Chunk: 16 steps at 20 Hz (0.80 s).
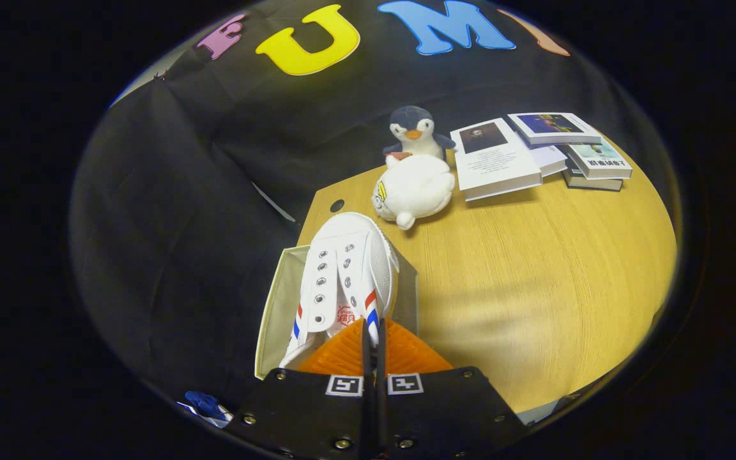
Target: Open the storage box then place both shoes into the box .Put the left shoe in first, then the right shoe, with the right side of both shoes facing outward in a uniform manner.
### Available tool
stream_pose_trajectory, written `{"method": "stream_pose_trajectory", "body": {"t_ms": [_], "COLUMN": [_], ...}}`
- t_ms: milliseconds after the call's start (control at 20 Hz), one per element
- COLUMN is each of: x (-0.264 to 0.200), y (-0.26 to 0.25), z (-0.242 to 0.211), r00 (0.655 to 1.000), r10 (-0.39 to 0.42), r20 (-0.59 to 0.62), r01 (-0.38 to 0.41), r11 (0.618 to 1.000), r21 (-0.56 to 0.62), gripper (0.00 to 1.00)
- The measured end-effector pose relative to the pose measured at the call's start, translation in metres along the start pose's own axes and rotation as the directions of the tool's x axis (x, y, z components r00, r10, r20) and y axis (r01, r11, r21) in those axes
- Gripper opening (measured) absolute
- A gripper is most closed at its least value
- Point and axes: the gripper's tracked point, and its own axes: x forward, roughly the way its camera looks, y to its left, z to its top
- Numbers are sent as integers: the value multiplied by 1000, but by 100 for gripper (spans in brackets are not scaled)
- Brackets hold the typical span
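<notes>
Starting at the left, we see the storage box [276,306], an open fabric bin with a pale lining, standing at the near left edge of the wooden tabletop [534,287] against the dark cloth wall. A white shoe [342,281] with lace eyelets and red and blue side stripes hangs over the box opening, its toe pointing away from us toward the back of the tabletop, its heel end toward us. Whether the shoe's sole rests on anything inside the box we cannot tell.

Next comes our hand-held gripper [373,342]. Its fingers [406,351] are drawn almost together, with only a thin slit between them, and they pinch the shoe's upper edge near the heel, so the shoe is held by that edge.

Beyond the shoe's toe lies a small dark hole in the tabletop, and just right of it a white plush toy [414,188] lies on its side. A penguin plush [414,133] sits upright just behind it, touching it.

Farther right, at the back of the tabletop, several books [537,153] lie in a loose, overlapping spread, the largest one nearest the plush toys.
</notes>
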Motion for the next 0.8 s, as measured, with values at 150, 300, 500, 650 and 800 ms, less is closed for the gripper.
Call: {"method": "stream_pose_trajectory", "body": {"t_ms": [150, 300, 500, 650, 800], "x": [14, 27, 41, 43, 30], "y": [13, 15, 10, 22, 23], "z": [-9, -17, -17, -8, 13], "r00": [1000, 999, 996, 996, 989], "r10": [-11, -43, -93, -71, -78], "r20": [-12, -23, -1, 58, 127], "r01": [11, 42, 93, 75, 98], "r11": [1000, 998, 994, 995, 983], "r21": [-21, -36, -51, -71, -157], "gripper": [0, 0, 0, 19, 75]}}
